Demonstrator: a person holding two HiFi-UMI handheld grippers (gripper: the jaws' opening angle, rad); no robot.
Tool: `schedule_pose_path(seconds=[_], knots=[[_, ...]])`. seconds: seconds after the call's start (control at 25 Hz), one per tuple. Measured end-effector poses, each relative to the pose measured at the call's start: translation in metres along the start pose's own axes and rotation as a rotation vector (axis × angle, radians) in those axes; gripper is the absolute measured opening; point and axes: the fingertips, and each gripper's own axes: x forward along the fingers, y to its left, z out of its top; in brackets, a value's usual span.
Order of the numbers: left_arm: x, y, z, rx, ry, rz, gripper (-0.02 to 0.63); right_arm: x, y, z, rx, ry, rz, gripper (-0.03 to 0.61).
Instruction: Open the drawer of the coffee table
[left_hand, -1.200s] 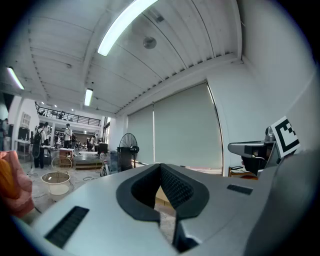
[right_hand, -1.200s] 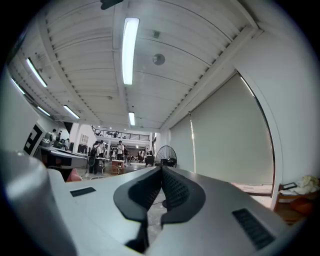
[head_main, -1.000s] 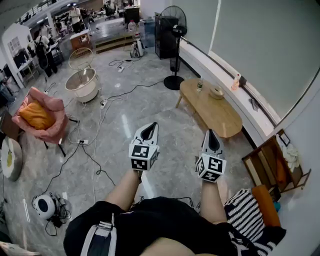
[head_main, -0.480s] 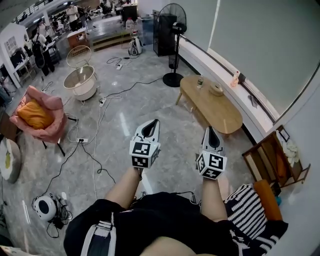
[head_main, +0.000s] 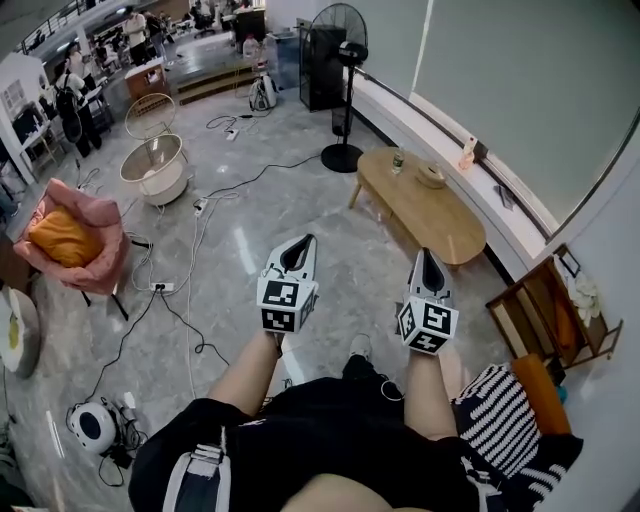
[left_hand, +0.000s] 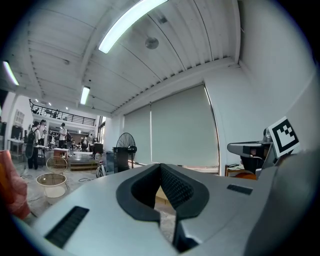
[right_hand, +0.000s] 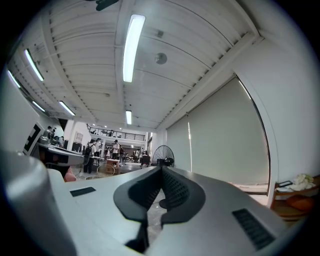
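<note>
The oval wooden coffee table (head_main: 425, 215) stands on the floor ahead and to the right, along the low window ledge, with a cup and a small bowl on its far end. No drawer shows from here. My left gripper (head_main: 302, 241) and right gripper (head_main: 428, 254) are held side by side in front of me, both pointing level, both shut and empty, well short of the table. In the left gripper view the left gripper (left_hand: 161, 166) has its jaws closed together; a sliver of the table shows behind them. The right gripper (right_hand: 161, 168) is likewise closed on nothing.
A standing fan (head_main: 343, 70) is beyond the table. Cables (head_main: 190, 290) trail over the grey floor at left, by a pink chair (head_main: 75, 240) and a round basket (head_main: 155, 170). A wooden rack (head_main: 545, 320) and striped cushion (head_main: 500, 425) sit at right. People stand far back.
I have stepped forward: the table and fan sit slightly lower and nearer in the head view. Both grippers stay shut and side by side.
</note>
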Motion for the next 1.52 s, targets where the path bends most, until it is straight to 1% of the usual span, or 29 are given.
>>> schedule_pose_path(seconds=[0.16, 0.28, 0.44, 0.52, 0.64, 0.84, 0.96, 1.04, 1.28, 1.4, 1.52], knots=[[0.039, 0.008, -0.008, 0.008, 0.007, -0.012, 0.02, 0.035, -0.015, -0.012, -0.004, 0.004, -0.016, 0.017], [0.085, 0.011, -0.014, 0.017, 0.016, -0.024, 0.02, 0.077, -0.036, -0.024, 0.003, 0.008, -0.026, 0.017], [0.169, 0.012, -0.027, -0.021, 0.033, -0.058, 0.02, 0.15, -0.075, -0.046, 0.038, 0.013, -0.034, 0.017], [0.222, 0.01, -0.03, -0.011, 0.043, -0.08, 0.02, 0.196, -0.1, -0.052, 0.043, 0.01, -0.039, 0.015], [0.309, 0.009, -0.017, 0.011, 0.034, -0.084, 0.02, 0.268, -0.146, -0.053, 0.043, 0.007, -0.045, 0.017], [0.453, 0.0, 0.022, 0.024, 0.003, -0.106, 0.02, 0.383, -0.226, -0.039, 0.036, 0.008, -0.053, 0.017], [0.521, -0.004, 0.039, 0.027, -0.008, -0.119, 0.02, 0.437, -0.261, -0.032, 0.015, 0.011, -0.055, 0.017], [0.559, -0.006, 0.041, 0.021, -0.003, -0.132, 0.02, 0.465, -0.279, -0.032, 0.002, 0.017, -0.061, 0.017], [0.653, -0.013, 0.018, -0.042, 0.075, -0.215, 0.02, 0.527, -0.322, -0.055, -0.017, 0.061, -0.098, 0.017], [0.697, -0.017, 0.013, -0.034, 0.096, -0.283, 0.02, 0.554, -0.338, -0.067, -0.014, 0.074, -0.14, 0.017], [0.739, -0.024, 0.013, 0.026, 0.093, -0.363, 0.02, 0.58, -0.357, -0.08, 0.007, 0.084, -0.209, 0.017]])
